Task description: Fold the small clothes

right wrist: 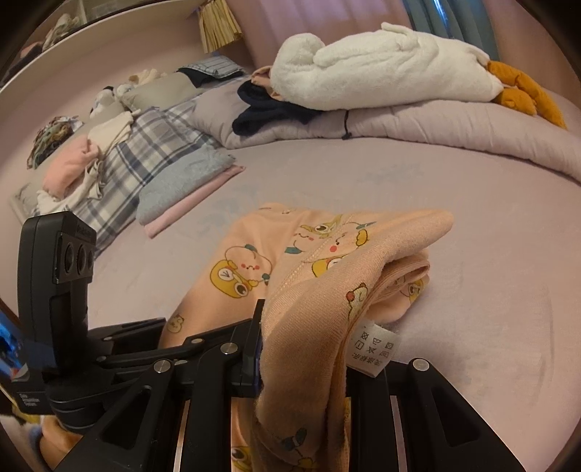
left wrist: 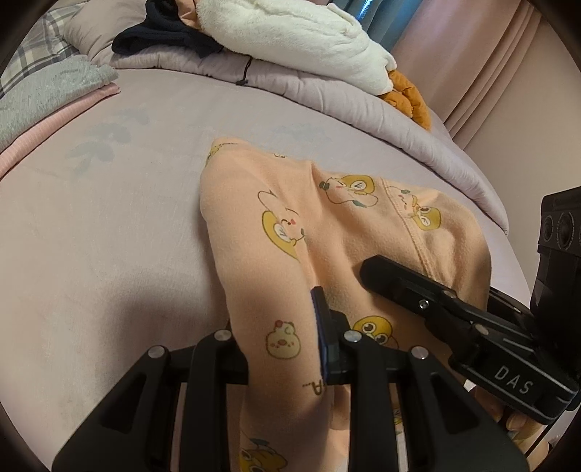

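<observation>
right gripper [left wrist: 370, 270]: "DAS" | garment [left wrist: 254, 218]: "A" | care tag [right wrist: 374, 345]: laundry symbols

Peach child's garment [left wrist: 290, 232], printed with yellow cartoon animals; white care label [right wrist: 374, 345] hanging at its near hem. Far part draped and folded on the lilac bed sheet [left wrist: 109, 225], near edge lifted, bunched

We see a bed [right wrist: 363, 181] under a pale lilac sheet, a rolled quilt [right wrist: 454, 123] along its far edge. Pink curtains [left wrist: 490, 72] hang behind, with a blue curtain [left wrist: 374, 18] beside them. A plaid pillow [right wrist: 145, 156] lies left. Light is soft and warm.
</observation>
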### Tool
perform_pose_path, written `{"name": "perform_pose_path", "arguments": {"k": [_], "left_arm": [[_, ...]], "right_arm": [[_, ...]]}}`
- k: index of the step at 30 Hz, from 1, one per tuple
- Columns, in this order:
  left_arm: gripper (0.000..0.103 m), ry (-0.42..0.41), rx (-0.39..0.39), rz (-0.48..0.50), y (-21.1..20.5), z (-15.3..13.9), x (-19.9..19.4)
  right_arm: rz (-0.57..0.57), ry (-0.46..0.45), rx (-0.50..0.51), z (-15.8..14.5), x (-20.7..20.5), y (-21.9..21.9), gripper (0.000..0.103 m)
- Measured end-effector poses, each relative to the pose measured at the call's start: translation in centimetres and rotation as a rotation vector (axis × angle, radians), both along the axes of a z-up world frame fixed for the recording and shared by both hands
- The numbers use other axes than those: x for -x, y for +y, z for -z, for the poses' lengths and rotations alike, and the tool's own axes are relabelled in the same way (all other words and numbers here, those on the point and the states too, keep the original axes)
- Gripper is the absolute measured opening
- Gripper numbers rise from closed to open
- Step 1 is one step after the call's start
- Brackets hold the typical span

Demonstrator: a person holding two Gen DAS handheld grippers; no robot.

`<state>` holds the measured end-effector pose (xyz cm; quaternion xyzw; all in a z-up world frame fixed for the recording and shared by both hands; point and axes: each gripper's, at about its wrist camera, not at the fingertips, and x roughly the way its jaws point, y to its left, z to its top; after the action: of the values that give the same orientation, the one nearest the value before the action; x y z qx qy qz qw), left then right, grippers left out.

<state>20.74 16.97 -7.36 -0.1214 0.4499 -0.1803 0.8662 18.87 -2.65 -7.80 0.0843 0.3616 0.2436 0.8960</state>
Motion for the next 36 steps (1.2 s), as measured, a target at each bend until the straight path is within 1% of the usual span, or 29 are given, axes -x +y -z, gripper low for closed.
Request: {"name": "perform_pose_path", "arguments": {"k": [7,13,18,19,21,24,25,28,30,32,36], "left_arm": [[0.025,0.009,-0.014,0.0,-0.2,0.3,-0.3],[0.026,0.014,-0.029,-0.007,-0.1,0.7,-0.5],[0.029,0.013,-0.05,-0.013,-0.2,0.8,-0.5],[0.03,0.013,-0.054,-0.015,-0.2,0.8,-0.5],[0.031,0.013,-0.065,-0.019,-0.2,0.8,-0.5],[0.034,0.014,-0.077,-0.025,-0.2,0.7,-0.5],[0.035,0.014,-0.082,-0.028,-0.2,0.7,-0.4],[0.041,0.015,-0.1,-0.038,-0.2,0.7,-0.3],[0.046,0.016,-0.105,-0.047,0.1,0.8,-0.2],[0.049,0.018,-0.111,-0.056,0.3,0.8,0.0],[0.051,0.016,-0.125,-0.064,0.7,0.7,0.6]], "right_arm": [[0.002,0.031,-0.023,0.7,-0.4,-0.6,0.025],[0.013,0.077,-0.054,1.4,-0.8,-1.5,0.025],[0.033,0.126,-0.09,2.1,-1.1,-2.2,0.026],[0.035,0.135,-0.094,2.3,-1.2,-2.4,0.028],[0.053,0.151,-0.094,2.6,-1.3,-2.7,0.039],[0.074,0.176,-0.114,3.0,-1.4,-3.4,0.048],[0.08,0.185,-0.123,3.2,-1.4,-3.6,0.049],[0.09,0.197,-0.138,3.4,-1.4,-3.9,0.05],[0.095,0.204,-0.149,3.4,-1.3,-4.1,0.051],[0.099,0.206,-0.153,3.4,-1.3,-4.3,0.052],[0.116,0.205,-0.153,3.3,-1.1,-4.6,0.053]]}}
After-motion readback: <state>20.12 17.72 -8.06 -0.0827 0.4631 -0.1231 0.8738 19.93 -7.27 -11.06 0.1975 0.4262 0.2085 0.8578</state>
